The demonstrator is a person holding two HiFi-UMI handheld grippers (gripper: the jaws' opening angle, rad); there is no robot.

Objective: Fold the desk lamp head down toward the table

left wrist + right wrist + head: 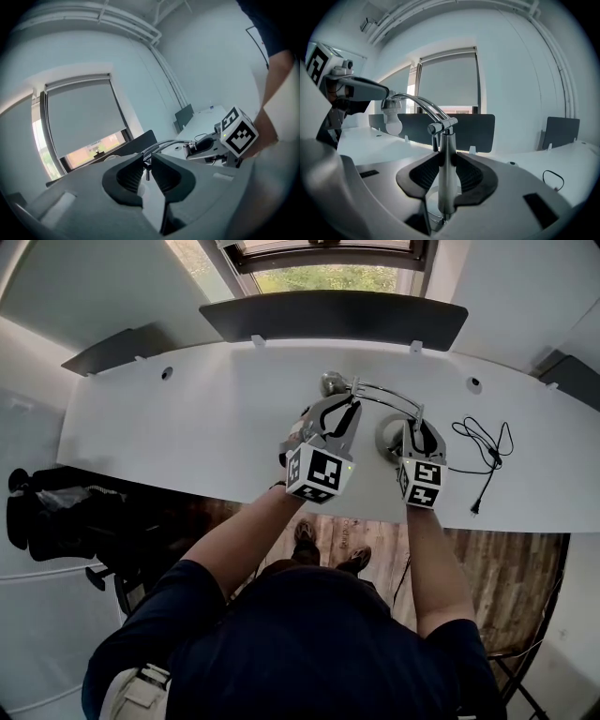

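- While the left gripper [146,161] stands almost closed, its jaws pinch the thin arm end of the desk lamp [384,395], with the bulb [393,123] hanging just below its tips.
- The right gripper [446,158] clamps the lamp's upright pole [447,187], pads pressing both sides.
- A black cable [486,448] lies on the table [187,418] to its right.

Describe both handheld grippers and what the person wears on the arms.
The left gripper and right gripper match: grey bodies, black ribbed pads, each with a white cube bearing black square markers. A green light glows on the left cube. The person wears dark navy short sleeves.
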